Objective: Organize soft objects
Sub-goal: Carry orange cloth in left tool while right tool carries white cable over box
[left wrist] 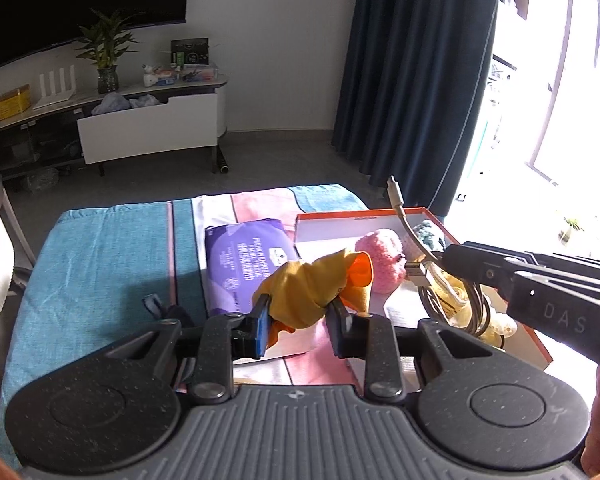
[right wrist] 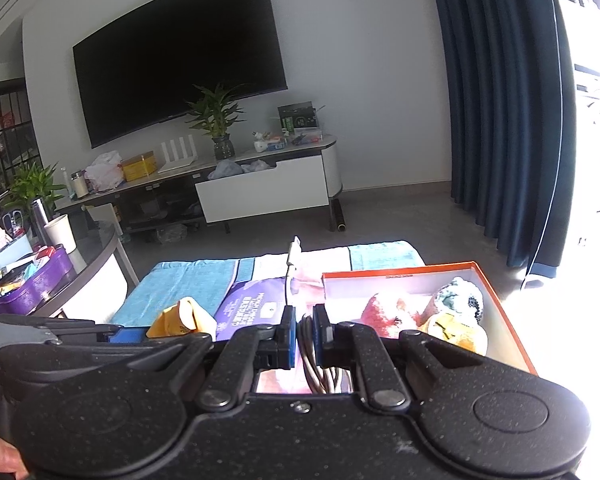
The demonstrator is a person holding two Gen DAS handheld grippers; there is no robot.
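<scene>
My left gripper (left wrist: 298, 312) is shut on a bunched yellow and orange cloth (left wrist: 312, 286) and holds it above the striped bedspread, left of an orange-rimmed box (left wrist: 538, 340). The cloth also shows in the right wrist view (right wrist: 180, 318). My right gripper (right wrist: 304, 322) is shut on a coiled grey USB cable (right wrist: 314, 368), whose coil hangs over the box in the left wrist view (left wrist: 456, 300). In the box lie a pink knitted toy (left wrist: 382, 260), a green and white knitted toy (right wrist: 458, 294) and a yellow soft item (right wrist: 456, 330).
A purple tissue pack (left wrist: 242, 264) lies on the blue and pink bedspread (left wrist: 100, 272) left of the box. A glass side table (right wrist: 96, 244) with clutter stands at the left. A TV cabinet (right wrist: 260, 184) with an open drawer and dark curtains (left wrist: 412, 80) are beyond.
</scene>
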